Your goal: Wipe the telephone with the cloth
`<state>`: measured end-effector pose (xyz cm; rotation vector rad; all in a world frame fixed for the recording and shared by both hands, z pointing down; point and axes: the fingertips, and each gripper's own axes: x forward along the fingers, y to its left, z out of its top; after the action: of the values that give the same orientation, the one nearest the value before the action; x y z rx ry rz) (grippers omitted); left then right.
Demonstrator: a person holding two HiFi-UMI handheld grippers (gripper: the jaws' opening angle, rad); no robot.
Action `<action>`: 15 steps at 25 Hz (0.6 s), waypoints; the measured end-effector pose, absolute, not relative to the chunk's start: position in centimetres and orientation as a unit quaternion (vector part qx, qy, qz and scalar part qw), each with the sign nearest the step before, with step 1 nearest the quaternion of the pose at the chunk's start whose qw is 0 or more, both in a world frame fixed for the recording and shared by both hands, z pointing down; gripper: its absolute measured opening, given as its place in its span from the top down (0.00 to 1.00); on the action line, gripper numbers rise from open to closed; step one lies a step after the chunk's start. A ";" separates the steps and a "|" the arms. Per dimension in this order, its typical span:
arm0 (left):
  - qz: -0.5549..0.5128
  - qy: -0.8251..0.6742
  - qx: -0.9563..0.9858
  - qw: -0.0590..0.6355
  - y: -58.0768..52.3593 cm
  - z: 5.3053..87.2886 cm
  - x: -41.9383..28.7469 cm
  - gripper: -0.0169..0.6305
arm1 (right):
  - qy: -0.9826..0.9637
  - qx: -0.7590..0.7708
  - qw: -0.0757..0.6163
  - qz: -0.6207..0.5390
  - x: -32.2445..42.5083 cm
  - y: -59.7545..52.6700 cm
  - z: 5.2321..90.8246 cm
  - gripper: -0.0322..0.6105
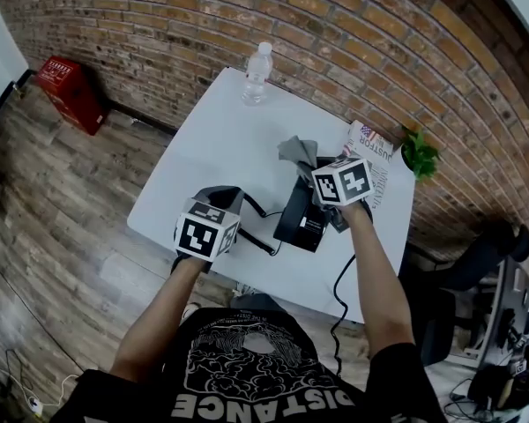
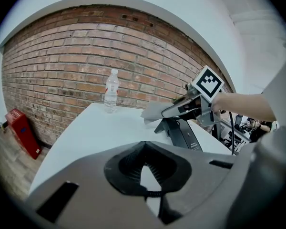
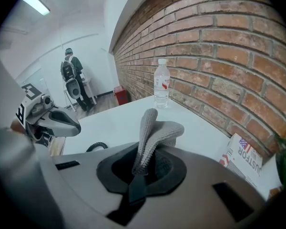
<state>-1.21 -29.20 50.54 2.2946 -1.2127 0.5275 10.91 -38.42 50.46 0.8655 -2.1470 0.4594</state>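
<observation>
Two grippers are working over the white table (image 1: pixel 213 139). Nearest, the left gripper (image 2: pixel 143 162) is clamping narrow on the coiled cord (image 2: pixel 150 192), with a thin wedge of table showing between its jaws. Just beyond, the cord is running across to the black telephone (image 1: pixel 300 220), which is sitting tilted on the table's right part. The right gripper (image 3: pixel 144 171) is hovering over the telephone's far end and pinching the grey cloth (image 3: pixel 156 130), a fold sticking up past the jaws. Farther on, a printed carton (image 1: pixel 372 151) and a green plant (image 1: pixel 419 153) are sitting near the right corner. A water bottle (image 1: pixel 257 74) is standing at the far edge before the brick wall (image 1: pixel 335 25)
</observation>
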 end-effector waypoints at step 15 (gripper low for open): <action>0.191 -0.445 0.841 0.240 -28.2 50.0 -2.2 0.97 | -0.842 0.304 0.425 0.133 8.3 -36.3 52.2 0.93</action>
<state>-2.16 -28.24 50.04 2.3019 -1.2190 0.5236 8.32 -36.29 52.16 0.7595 -2.1073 0.3330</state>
